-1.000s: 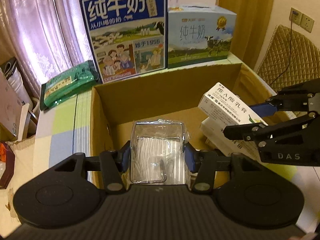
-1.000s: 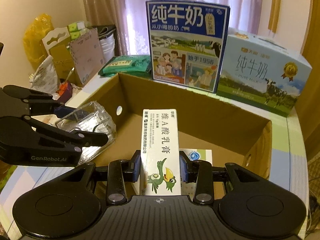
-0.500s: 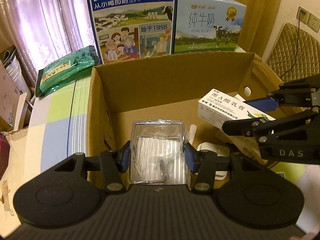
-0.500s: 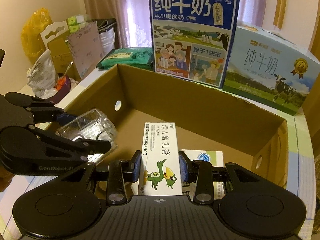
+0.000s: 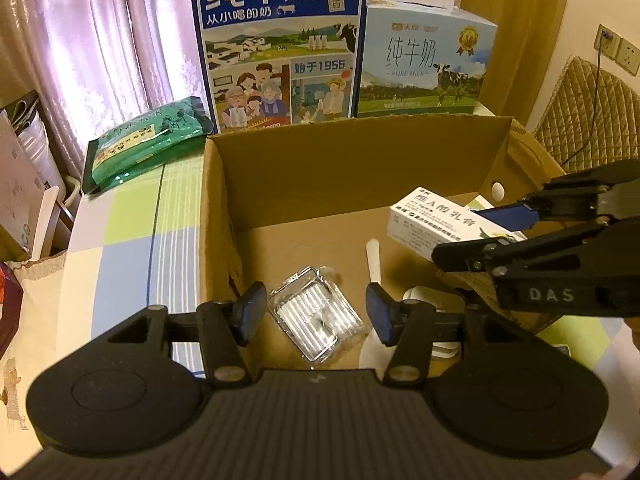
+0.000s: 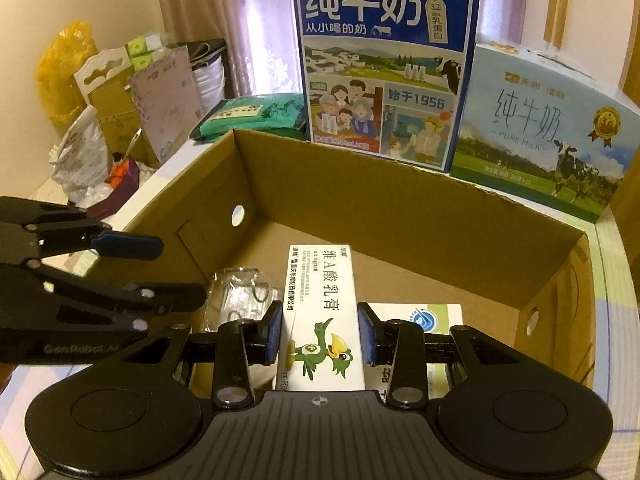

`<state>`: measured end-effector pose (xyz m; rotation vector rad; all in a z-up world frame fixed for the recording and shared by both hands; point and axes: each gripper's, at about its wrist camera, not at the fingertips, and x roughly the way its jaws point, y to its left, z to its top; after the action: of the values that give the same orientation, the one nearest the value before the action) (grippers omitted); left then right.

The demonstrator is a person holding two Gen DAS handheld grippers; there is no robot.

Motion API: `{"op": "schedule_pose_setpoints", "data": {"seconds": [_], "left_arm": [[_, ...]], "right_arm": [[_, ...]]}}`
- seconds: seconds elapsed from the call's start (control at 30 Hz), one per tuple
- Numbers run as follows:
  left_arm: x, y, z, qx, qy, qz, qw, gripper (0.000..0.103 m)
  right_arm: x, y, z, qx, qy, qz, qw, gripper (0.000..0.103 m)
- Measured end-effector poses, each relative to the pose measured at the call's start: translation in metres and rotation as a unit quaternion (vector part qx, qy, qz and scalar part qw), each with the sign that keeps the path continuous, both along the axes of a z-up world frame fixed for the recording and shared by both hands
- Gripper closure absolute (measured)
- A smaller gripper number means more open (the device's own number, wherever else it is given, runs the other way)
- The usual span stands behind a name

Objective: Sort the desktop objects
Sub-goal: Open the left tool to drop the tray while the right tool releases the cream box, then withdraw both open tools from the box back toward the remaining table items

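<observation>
Hovering over the cardboard box (image 5: pixel 352 168), left gripper (image 5: pixel 316 312) is spread wide above the clear case (image 5: pixel 316 316) inside, while right gripper (image 6: pixel 320 334) clamps the ointment carton (image 6: pixel 320 316), which might land crooked on stuff underneath.

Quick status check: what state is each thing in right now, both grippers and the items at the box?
Left gripper: jaws open, holding nothing.
Right gripper: jaws shut on the white ointment carton.
Clear plastic case: released, lying tilted on the box floor.
White ointment carton: held over the box, not yet put down.
Brown cardboard box: open-topped, several items already inside.
</observation>
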<state>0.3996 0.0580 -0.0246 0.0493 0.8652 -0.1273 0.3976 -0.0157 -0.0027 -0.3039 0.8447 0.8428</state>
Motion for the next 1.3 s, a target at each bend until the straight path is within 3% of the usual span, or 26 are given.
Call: {"op": "schedule_pose_setpoints", "data": {"seconds": [0.27, 0.37, 0.57, 0.73, 0.83, 1.0, 1.3], "left_arm": [[-0.014, 0.003, 0.006, -0.006, -0.012, 0.001, 0.9999, 0.052], [-0.022, 0.005, 0.008, -0.007, -0.017, 0.003, 0.9998, 0.052], [-0.045, 0.006, 0.019, -0.013, -0.03, 0.012, 0.9994, 0.051], [-0.078, 0.004, 0.034, -0.007, -0.048, 0.016, 0.9987, 0.044], [-0.102, -0.001, 0.041, 0.002, -0.057, 0.019, 0.9982, 0.042], [-0.14, -0.007, 0.042, 0.003, -0.053, 0.021, 0.9984, 0.035], [-0.203, -0.017, 0.037, 0.025, -0.039, -0.001, 0.9989, 0.022]], "right_arm": [[0.007, 0.003, 0.003, 0.056, 0.026, -0.023, 0.998, 0.066], [0.004, -0.003, 0.009, 0.055, 0.017, -0.027, 0.998, 0.066], [-0.009, -0.034, 0.023, 0.066, 0.003, -0.042, 0.997, 0.065], [-0.038, -0.07, 0.044, 0.083, -0.012, -0.045, 0.995, 0.062], [-0.062, -0.093, 0.052, 0.086, -0.021, -0.05, 0.995, 0.056], [-0.106, -0.129, 0.052, 0.08, -0.026, -0.052, 0.995, 0.035], [-0.177, -0.174, 0.02, 0.047, 0.004, -0.042, 0.998, 0.026]]}}
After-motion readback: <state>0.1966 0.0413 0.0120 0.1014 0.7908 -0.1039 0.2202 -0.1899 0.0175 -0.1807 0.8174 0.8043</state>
